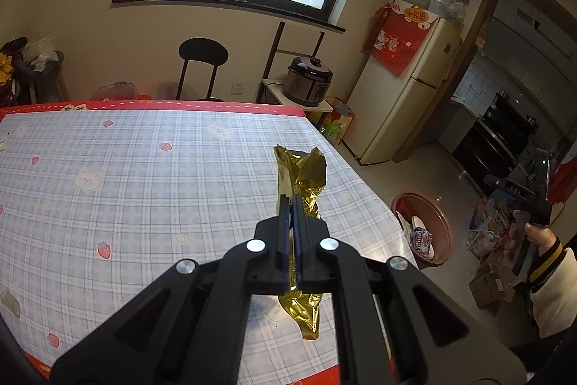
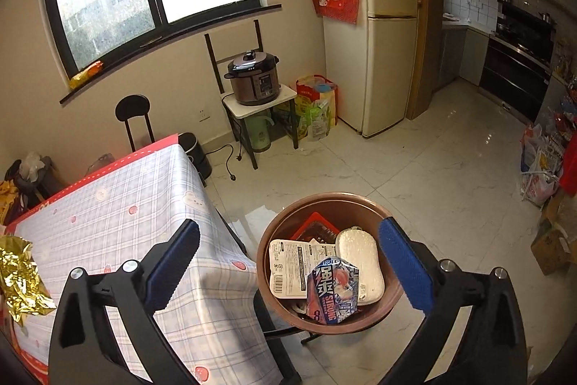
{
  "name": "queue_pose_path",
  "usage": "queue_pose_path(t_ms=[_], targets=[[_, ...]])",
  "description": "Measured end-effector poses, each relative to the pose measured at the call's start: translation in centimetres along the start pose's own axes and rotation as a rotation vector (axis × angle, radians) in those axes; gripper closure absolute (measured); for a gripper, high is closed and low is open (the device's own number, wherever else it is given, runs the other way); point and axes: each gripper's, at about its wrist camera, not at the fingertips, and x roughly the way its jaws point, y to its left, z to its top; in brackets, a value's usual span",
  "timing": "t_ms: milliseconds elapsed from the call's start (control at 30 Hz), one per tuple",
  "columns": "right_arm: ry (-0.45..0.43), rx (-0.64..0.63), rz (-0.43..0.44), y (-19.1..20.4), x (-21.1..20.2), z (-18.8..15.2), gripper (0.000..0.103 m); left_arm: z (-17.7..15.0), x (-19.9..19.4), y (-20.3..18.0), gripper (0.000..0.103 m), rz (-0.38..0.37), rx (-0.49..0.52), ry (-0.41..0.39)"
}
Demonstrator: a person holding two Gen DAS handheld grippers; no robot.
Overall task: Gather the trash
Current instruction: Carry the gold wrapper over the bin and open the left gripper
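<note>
Gold wrapper [image 1: 302, 175] pinched in left gripper [image 1: 291, 201] above table [image 1: 144, 168]; right gripper [image 2: 288, 262] gapes empty over bin [image 2: 324, 201]

I'm looking at a gold foil wrapper [image 1: 303, 175] — the tablecloth [image 1: 144, 175] is showing blue plaid (pink strawberries, red border) — and a brown bin [image 2: 324, 322].

The left tongs [image 1: 291, 201] are matte black plastic, two flat narrow fingers on angular linkage arms, with four round silver pivot bolts across the joints; the right tongs [image 2: 288, 262] have the same black arms and silver bolts, but their fingers carry bright blue textured pads [image 2: 405, 267]; the person's hand [image 1: 537, 235] emerges from a cream sleeve [image 1: 557, 291] ending in a black knit cuff with yellow stripes.
</note>
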Motion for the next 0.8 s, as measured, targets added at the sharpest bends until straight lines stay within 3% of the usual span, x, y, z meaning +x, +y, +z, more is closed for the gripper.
queue_pose_path(t_ms=[400, 800], targets=[[-0.009, 0.044, -0.047, -2.3, -3.6, -1.7, 0.005, 2.5, 6.5, -7.8, 0.097, -0.182, 0.121, 0.051], [0.008, 0.095, -0.177, -10.1, -6.4, -3.8, 0.005, 1.5, 19.9, -23.3, 0.097, -0.413, 0.239, 0.186]])
